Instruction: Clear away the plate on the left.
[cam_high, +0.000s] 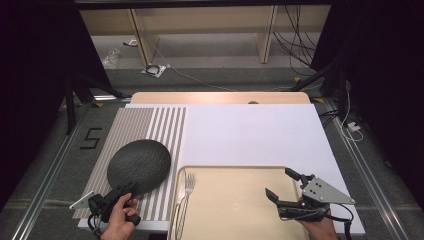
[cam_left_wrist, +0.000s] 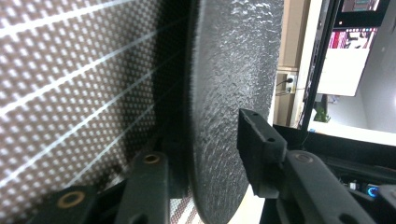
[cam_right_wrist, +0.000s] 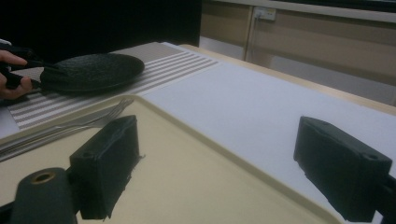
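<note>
Item: dark textured plate (cam_high: 139, 165) on striped mat (cam_high: 150, 125), rim clenched by left tool (cam_high: 120, 192); right tool (cam_high: 285, 187) released over tray (cam_high: 235, 205); risk: shallow edge grip lets plate slip.

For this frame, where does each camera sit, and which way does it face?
High view: above the near table edge, looking forward and down; both hands, left tongs, right tongs.
Left gripper view: on the left tongs, looking along the black plate pinched between its jaws.
Right gripper view: over the tray, jaws apart.
Shared: plate, striped mat, fork.
</note>
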